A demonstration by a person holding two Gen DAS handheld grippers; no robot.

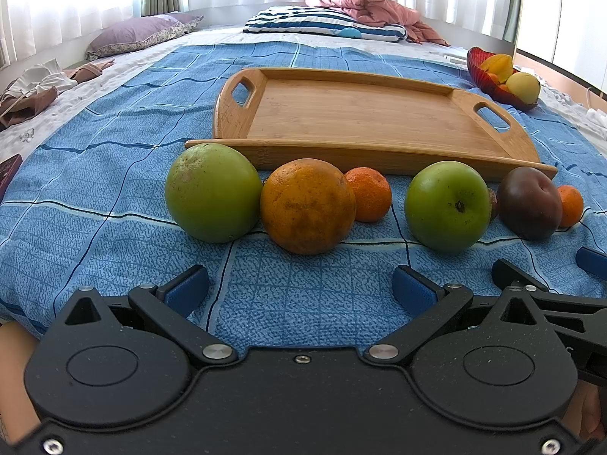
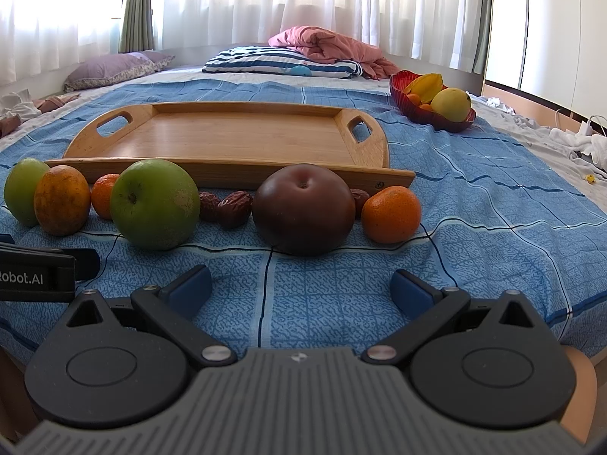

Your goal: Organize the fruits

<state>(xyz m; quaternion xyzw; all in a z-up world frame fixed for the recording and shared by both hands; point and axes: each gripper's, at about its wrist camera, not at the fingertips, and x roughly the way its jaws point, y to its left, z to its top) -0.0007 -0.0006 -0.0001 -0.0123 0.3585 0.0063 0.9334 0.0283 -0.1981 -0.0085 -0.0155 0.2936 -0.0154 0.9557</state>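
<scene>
A row of fruit lies on the blue bedspread in front of an empty wooden tray [image 1: 341,113] [image 2: 235,132]. In the left wrist view, from left: a green apple [image 1: 212,191], a large orange [image 1: 307,205], a small mandarin [image 1: 370,194], a second green apple [image 1: 447,205], a dark plum [image 1: 529,203], another mandarin [image 1: 570,205]. The right wrist view shows the second apple [image 2: 154,204], red dates [image 2: 227,206], the plum [image 2: 303,214] and a mandarin [image 2: 390,214]. My left gripper [image 1: 301,290] is open and empty, near the orange. My right gripper [image 2: 301,290] is open and empty, near the plum.
A red bowl [image 2: 432,115] holding a starfruit, a yellow fruit and small oranges stands at the back right of the tray. Pillows [image 2: 114,68] and a pink blanket [image 2: 330,47] lie at the far end of the bed. Clothes [image 1: 30,89] lie at the left.
</scene>
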